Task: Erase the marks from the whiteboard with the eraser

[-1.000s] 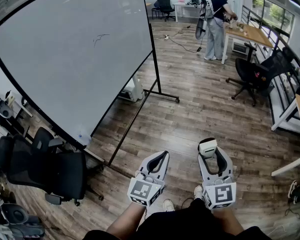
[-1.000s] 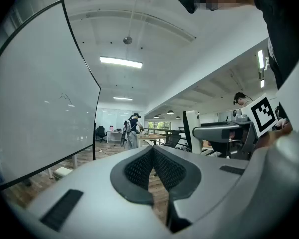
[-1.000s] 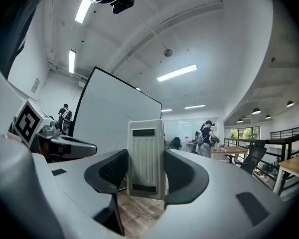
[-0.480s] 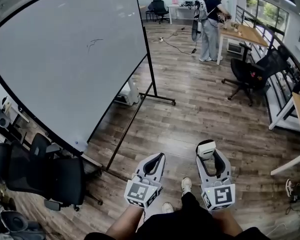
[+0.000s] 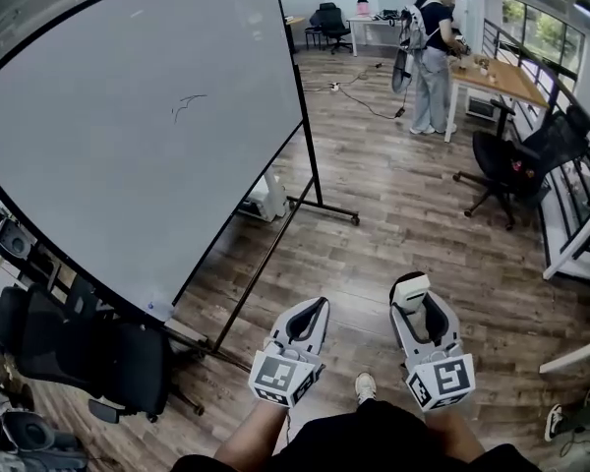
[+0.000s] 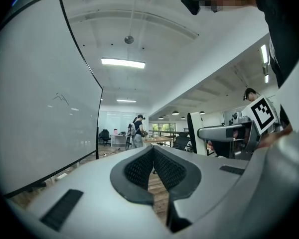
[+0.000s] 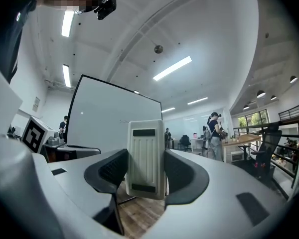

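Item one, my right claw point(image 5: 413, 299): the jaws are part open and clamped on the white ribbed eraser point(image 5: 409, 290), which stands upright between the pads and pokes out past the tips. Item two, my left claw point(image 5: 311, 315): the jaws are drawn together with nothing between them, and it is carried just to the left of the right claw at about the same height. Item three, the whiteboard point(image 5: 98, 165): a large wheeled board standing ahead and to the left of both claws, well apart from them. Item four, the marks point(image 5: 188, 103): a small dark scribble high on the board, up and to the left of the eraser, with the rest of the surface looking bare. Sundries: a black office chair point(image 5: 108, 347) low to the left of the left claw, wooden floor point(image 5: 374, 214) beneath, and a person point(image 5: 435, 57) at a desk far ahead to the right. Step in hand, as I judge it: the approach, eraser gripped, no wiping begun. The next move calls for closing on the board, raising the right claw up and leftward to the scribble, laying the eraser's face flat on the surface and rubbing across the marks with steady pressure.
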